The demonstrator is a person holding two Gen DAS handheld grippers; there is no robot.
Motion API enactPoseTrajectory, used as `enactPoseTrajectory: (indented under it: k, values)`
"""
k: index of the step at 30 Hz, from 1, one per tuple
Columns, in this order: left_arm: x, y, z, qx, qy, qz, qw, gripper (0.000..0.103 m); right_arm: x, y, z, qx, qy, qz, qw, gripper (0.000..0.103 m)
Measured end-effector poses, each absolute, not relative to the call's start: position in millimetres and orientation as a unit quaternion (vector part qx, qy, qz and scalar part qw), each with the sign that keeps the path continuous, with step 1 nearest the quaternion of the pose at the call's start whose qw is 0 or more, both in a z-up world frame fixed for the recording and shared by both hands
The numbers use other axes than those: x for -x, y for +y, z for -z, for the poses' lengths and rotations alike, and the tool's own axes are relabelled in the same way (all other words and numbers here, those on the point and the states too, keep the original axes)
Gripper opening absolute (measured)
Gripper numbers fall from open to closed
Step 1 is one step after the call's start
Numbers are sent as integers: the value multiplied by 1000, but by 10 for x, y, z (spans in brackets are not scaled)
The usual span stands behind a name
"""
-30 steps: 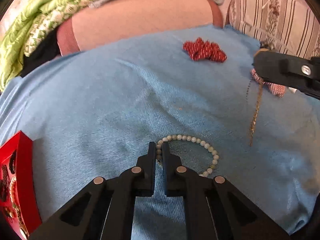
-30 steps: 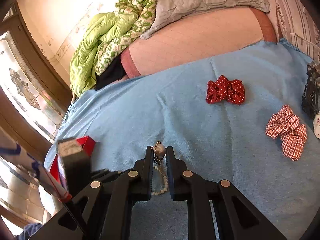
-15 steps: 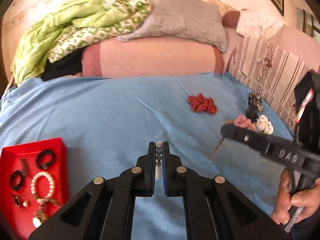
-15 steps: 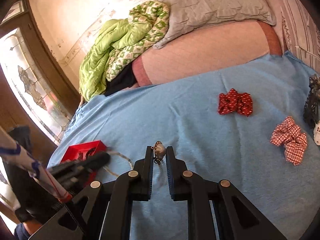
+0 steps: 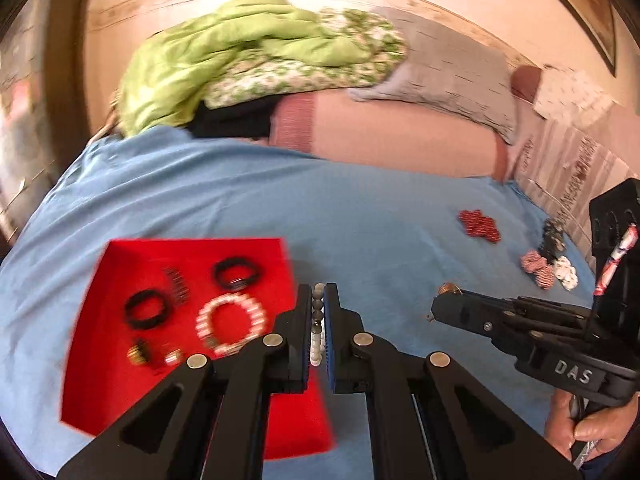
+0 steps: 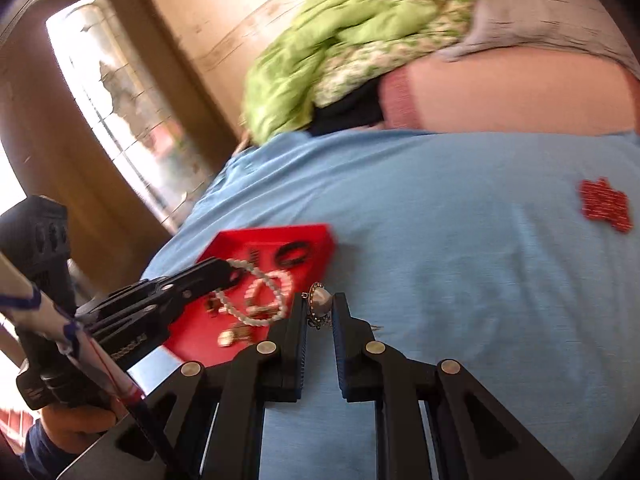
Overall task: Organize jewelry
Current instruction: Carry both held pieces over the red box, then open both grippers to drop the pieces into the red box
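While over the red tray (image 5: 100,360), left tool (image 5: 319,312) pinches pearl bracelet (image 5: 318,320); right tool (image 6: 320,308) pinches silver pendant (image 6: 320,299).

The soft blue cloth bed cover (image 5: 248,200) looks matt. The flat red tray (image 5: 100,360) looks smooth. The black plastic claw (image 5: 319,320) has shiny metal pins.

A home bedroom; bed under a blue sheet (image 5: 248,200); grey pillow (image 5: 452,68); rumpled green quilt (image 5: 224,56).

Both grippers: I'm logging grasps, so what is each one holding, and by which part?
Left gripper pinches the pale bead bracelet by a short run of beads. Right gripper clamps the chain necklace by its silvery pendant.
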State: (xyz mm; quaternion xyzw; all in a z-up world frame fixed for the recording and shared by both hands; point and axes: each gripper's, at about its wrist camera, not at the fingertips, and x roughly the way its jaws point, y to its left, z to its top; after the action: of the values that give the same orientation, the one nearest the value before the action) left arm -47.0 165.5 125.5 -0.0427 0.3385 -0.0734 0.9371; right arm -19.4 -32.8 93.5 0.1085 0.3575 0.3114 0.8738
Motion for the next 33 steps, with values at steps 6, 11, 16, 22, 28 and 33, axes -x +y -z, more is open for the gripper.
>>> enactPoseTrajectory:
  k: [6,11,16,22,28,33]
  values:
    - [594,2312,-1000,81,362,15,928,5,303,415,-847,-74,375,-359,851,13]
    - [615,2685,-673,119,394,-26,911,5,340,934,-645,-37,402,-373,835,14]
    - [581,2908,-544,146,406,-51,901,5,268,1110,-444,-18,420,-361,832,14]
    - [577,2973,-457,159,417,-70,892,6,223,1168,-312,-12,445,-361,820,15]
    - [673,2969,-538,166,390,-83,902,44,237,990,-387,-33,440,-361,822,37]
    - [855,2801,-773,136,342,-120,922,59,323,728,-681,-45,400,-346,848,38]
